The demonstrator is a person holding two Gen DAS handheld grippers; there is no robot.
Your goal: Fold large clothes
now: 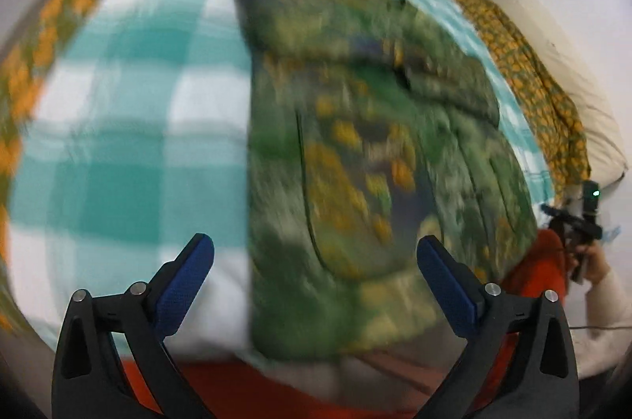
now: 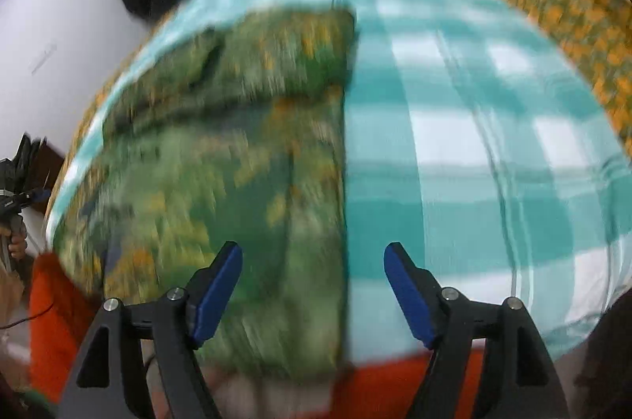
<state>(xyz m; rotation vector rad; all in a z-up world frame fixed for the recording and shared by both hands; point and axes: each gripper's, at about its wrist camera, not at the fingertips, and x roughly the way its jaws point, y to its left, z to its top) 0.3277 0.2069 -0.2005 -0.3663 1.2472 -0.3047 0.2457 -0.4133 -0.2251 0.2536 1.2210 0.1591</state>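
Left gripper [image 1: 316,261] hung above the bed with its blue pads [image 1: 185,284] spread wide and nothing between them, tilted steeply down at the green floral garment [image 1: 367,162]. From this wrist camera, that garment lay folded into a long block on the teal-and-white checked sheet [image 1: 130,126], its straight left edge running up the middle of the bed and its near end reaching the bed's near edge. Beyond the sheet an orange-patterned cover [image 1: 533,71] ran along the bed's right side, with a pale pillow [image 1: 553,55] past it. Low at the right, a hand [image 1: 592,265] in a pale sleeve held the other tool, blurred and small. Over to the right wrist camera: the right gripper [image 2: 314,284] also stood open, jaws apart and empty, pointing down over the garment's near right edge. Here the green floral garment [image 2: 221,162] filled the left half of the checked sheet [image 2: 474,142], its straight edge down the centre. The orange-patterned cover [image 2: 572,16] bordered the far right corner. Both views were smeared by motion blur, so the garment's fine detail could not be read.
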